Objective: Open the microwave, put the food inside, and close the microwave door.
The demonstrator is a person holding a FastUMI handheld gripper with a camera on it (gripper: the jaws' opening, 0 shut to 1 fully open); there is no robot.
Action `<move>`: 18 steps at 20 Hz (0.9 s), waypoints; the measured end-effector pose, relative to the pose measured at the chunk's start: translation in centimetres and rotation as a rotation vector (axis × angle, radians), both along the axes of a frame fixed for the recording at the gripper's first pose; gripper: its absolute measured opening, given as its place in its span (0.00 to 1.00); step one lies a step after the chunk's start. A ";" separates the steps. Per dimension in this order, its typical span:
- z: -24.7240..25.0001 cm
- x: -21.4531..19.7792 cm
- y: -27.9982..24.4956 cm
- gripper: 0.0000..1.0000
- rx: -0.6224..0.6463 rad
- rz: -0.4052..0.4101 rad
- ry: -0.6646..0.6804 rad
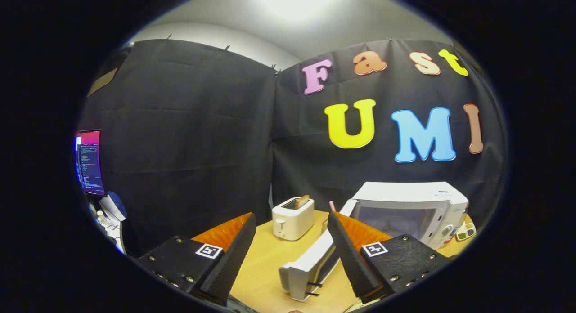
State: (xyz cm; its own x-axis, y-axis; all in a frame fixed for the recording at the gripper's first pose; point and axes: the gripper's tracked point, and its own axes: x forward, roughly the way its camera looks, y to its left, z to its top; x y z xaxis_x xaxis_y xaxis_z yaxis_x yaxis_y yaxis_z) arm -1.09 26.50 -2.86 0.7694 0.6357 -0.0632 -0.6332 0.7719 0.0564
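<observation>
A white microwave (432,194) stands on the wooden table (263,263), beyond my right finger. Its door (306,270) is swung wide open toward me, with the handle end lying low between my fingers. The cavity (396,221) looks grey and dim; I cannot tell what is inside it. My gripper (291,216) hovers above the table in front of the microwave. It is open, with both fingers spread wide and nothing pressed between them.
A white toaster (292,219) with a slice of bread (302,200) sticking out stands at the back of the table, left of the microwave. A small colourful item (466,232) lies right of the microwave. A lit screen (90,162) is far left.
</observation>
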 end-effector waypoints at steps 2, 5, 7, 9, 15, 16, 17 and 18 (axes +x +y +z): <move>-0.6 2.7 -2.4 0.97 -0.004 -0.060 0.007; -1.8 6.0 -6.1 0.97 -0.004 -0.144 0.036; -2.6 7.5 -8.4 0.97 -0.006 -0.196 0.053; -3.9 8.3 -10.6 0.97 -0.014 -0.236 0.082; -9.6 6.6 -15.8 0.97 -0.089 -0.311 0.200; -10.5 6.2 -16.6 0.97 -0.101 -0.322 0.220; -11.7 5.7 -17.3 0.97 -0.112 -0.332 0.241; -12.7 5.1 -17.9 0.97 -0.121 -0.339 0.265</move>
